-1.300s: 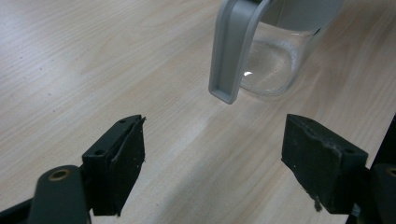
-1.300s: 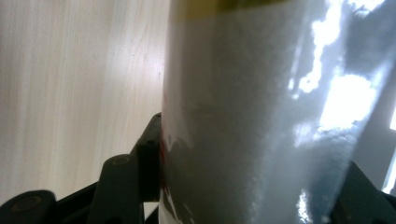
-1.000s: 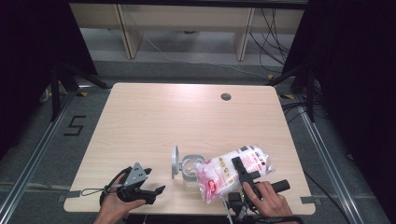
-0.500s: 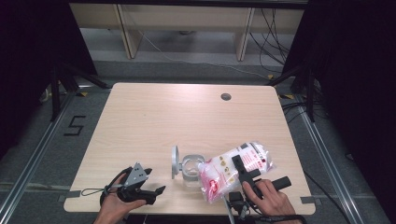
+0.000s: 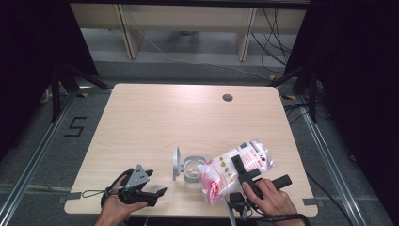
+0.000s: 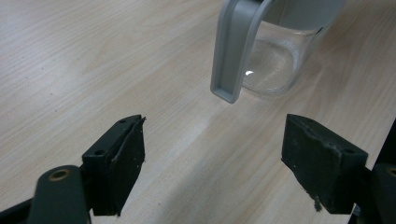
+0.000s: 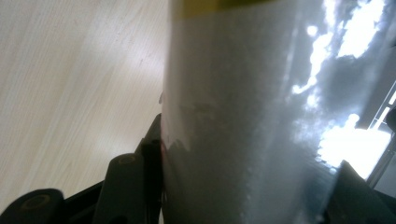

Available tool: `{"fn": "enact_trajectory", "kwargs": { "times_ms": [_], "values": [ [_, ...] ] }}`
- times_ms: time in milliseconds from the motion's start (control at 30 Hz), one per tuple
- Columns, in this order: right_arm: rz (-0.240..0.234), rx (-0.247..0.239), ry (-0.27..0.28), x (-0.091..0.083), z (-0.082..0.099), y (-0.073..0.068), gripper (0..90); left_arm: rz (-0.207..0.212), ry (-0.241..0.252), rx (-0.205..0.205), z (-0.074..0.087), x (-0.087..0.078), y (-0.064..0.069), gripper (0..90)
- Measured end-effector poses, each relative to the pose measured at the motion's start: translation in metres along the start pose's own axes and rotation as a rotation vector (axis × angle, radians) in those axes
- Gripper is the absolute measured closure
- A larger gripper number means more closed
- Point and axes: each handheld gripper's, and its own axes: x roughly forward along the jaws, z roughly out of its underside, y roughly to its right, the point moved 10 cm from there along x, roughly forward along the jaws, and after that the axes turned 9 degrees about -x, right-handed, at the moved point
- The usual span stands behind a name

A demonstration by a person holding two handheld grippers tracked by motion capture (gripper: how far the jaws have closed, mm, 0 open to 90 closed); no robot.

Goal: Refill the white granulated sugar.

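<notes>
The right gripper is clamping the bag, tilting its low end over the jar just left; the left gripper is waiting open, nearer-left on the surface.

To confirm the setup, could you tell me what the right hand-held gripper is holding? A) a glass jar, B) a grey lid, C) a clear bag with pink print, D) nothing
C: the right hand-held gripper has its jaws closed on the clear bag, tilted over the glass jar.
</notes>
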Motion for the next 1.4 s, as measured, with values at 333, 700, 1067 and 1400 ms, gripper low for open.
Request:
{"fn": "enact_trajectory", "kwargs": {
  "times_ms": [333, 700, 1067, 1400],
  "values": [
    [-0.012, 0.033, -0.015, -0.0006, 0.0029, -0.004, 51.6, 0.0, -0.002, -0.003, 0.0004, 0.0002, 0.0, 21.1],
    [-0.005, 0.012, -0.016, -0.0022, 0.005, 0.0006, 52.2, 0.005, -0.002, 0.026, -0.0005, -0.0003, -0.0008, 21.1],
    [-0.002, 0.025, -0.036, -0.0019, 0.0083, -0.0029, 52.5, 0.012, 0.011, -0.021, -0.0006, 0.0017, 0.0028, 21.1],
    [0.004, -0.005, -0.024, -0.001, 0.0055, 0.0018, 52.8, 0.005, 0.002, -0.005, -0.0001, 0.0006, 0.0009, 21.1]
  ]
}}
